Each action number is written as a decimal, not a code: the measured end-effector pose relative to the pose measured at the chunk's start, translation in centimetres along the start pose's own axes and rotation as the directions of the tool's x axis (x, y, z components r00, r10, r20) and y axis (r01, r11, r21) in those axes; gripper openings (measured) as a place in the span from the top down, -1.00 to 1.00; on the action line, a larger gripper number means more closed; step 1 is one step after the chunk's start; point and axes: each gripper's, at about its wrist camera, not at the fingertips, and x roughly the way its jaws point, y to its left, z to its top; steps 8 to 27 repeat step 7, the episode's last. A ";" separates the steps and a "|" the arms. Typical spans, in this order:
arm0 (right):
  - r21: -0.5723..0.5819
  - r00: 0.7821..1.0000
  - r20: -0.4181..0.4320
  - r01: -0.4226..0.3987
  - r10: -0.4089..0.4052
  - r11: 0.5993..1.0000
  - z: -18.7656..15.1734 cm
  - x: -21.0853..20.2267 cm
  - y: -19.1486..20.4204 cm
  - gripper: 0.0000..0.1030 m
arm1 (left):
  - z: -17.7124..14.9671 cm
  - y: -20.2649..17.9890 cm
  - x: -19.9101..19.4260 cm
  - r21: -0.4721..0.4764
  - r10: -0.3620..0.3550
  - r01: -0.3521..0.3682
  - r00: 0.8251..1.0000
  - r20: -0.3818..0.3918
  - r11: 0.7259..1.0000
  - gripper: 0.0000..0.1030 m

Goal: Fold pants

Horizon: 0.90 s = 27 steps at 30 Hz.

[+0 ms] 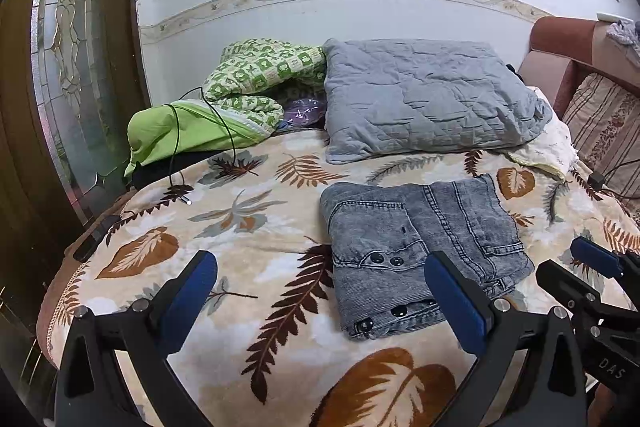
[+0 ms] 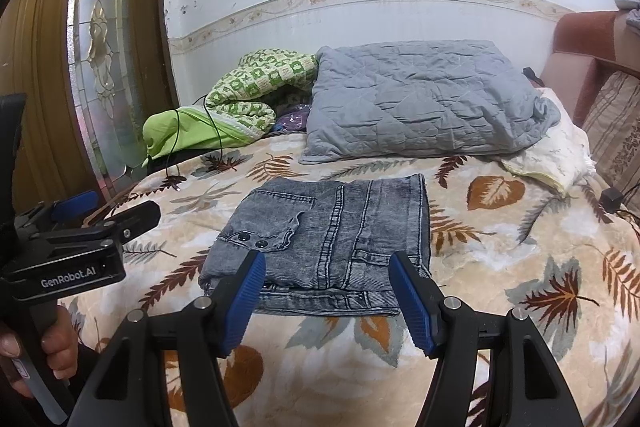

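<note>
Right wrist view: folded pants [image 2: 328, 247] flat on the leaf-print bed [image 2: 500, 259], before a grey pillow [image 2: 428, 99] — right tongs [image 2: 328, 301] apart, holding nothing; left tongs [image 1: 320, 303] apart too — empty.

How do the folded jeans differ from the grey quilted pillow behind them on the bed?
The jeans are stitched denim with snap buttons, folded flat; the grey pillow is plump, quilted and plain. The jeans lie near both open grippers; the pillow sits further back by the wall. The jeans' folded bundle looks smaller than the pillow. Both are grey-blue and rest on the leaf-print blanket.
</note>
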 end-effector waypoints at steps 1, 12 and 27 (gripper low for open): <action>0.000 1.000 0.000 -0.001 0.001 1.000 0.0 0.0 0.0 -0.32 | 0.0 0.0 0.0 -0.002 -0.011 0.011 1.000 0.002 1.000 -1.00; -0.001 1.000 0.001 0.003 -0.003 1.000 0.0 0.0 0.0 -0.32 | 0.1 0.2 -0.4 -0.040 -0.099 0.099 0.995 0.024 0.994 -1.00; -0.001 1.000 0.001 0.003 -0.003 1.000 0.0 0.0 0.0 -0.32 | 0.1 0.2 -0.4 -0.040 -0.099 0.099 0.995 0.024 0.994 -1.00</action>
